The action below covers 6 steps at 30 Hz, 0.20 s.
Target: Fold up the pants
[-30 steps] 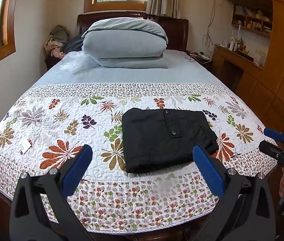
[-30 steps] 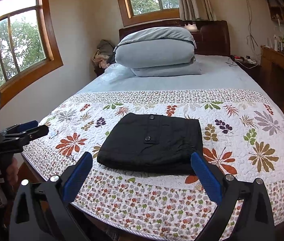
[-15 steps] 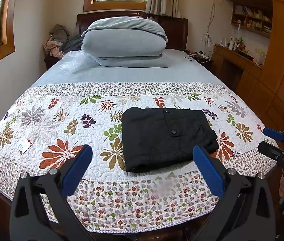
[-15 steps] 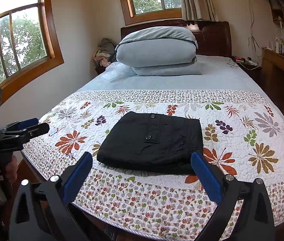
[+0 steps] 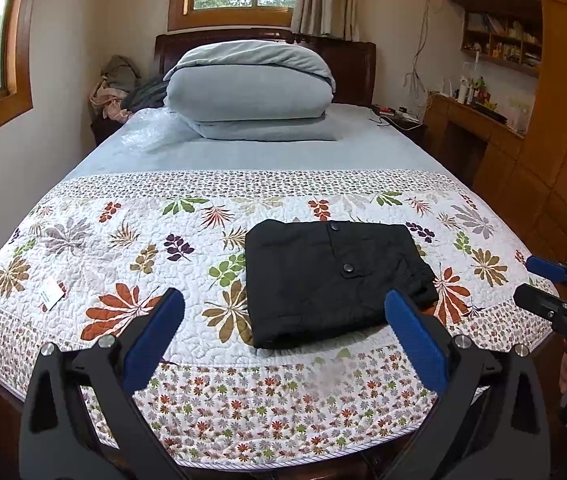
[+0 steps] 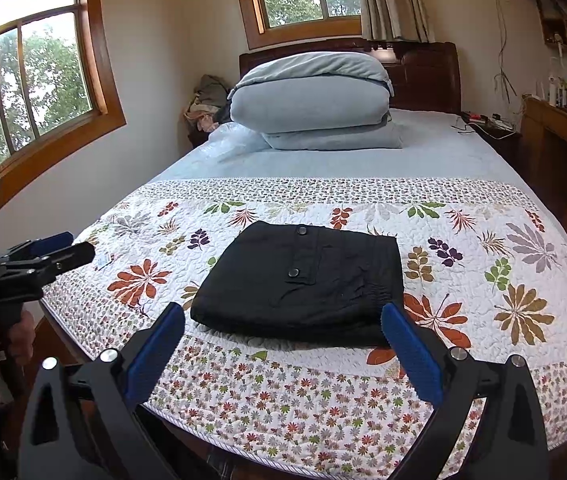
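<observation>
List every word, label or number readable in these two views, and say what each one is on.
"DAS": partial white lettering on the body of the right gripper, cut off at the left wrist view's edge.
White tag on the floral quilt: bears print, too small to read.
Books on the wall shelf: spines too blurred to read.
Bottles on the desk: labels unreadable.
Black pants: no text visible.

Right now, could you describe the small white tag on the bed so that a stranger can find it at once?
Start at the bed and look at the flowered quilt covering its foot end. Go to the quilt's left side, left of the folded black pants, near the edge. The tag lies flat beside a large red-brown leaf: the only plain white rectangle among coloured leaves.
</observation>
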{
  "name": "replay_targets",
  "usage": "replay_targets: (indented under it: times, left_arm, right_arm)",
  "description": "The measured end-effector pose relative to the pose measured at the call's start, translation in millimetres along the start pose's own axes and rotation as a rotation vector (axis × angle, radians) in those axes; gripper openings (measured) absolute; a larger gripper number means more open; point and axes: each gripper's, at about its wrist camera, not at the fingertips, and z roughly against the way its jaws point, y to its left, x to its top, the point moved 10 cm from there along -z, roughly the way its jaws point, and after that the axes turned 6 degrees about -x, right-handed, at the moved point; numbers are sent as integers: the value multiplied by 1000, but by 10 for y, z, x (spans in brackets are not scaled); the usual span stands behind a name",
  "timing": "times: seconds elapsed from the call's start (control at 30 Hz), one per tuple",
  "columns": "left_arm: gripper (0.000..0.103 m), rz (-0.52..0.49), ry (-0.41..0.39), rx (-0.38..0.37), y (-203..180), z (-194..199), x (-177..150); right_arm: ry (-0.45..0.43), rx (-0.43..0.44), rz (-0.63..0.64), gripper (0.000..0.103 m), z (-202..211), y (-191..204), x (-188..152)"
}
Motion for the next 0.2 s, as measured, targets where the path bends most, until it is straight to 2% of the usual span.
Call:
replay_targets:
  times: [0.2]
  left_arm:
    - [100,22,22,-10,28,-31,-13]
  right_arm:
    - [0,0,0,100,0,-1,-8]
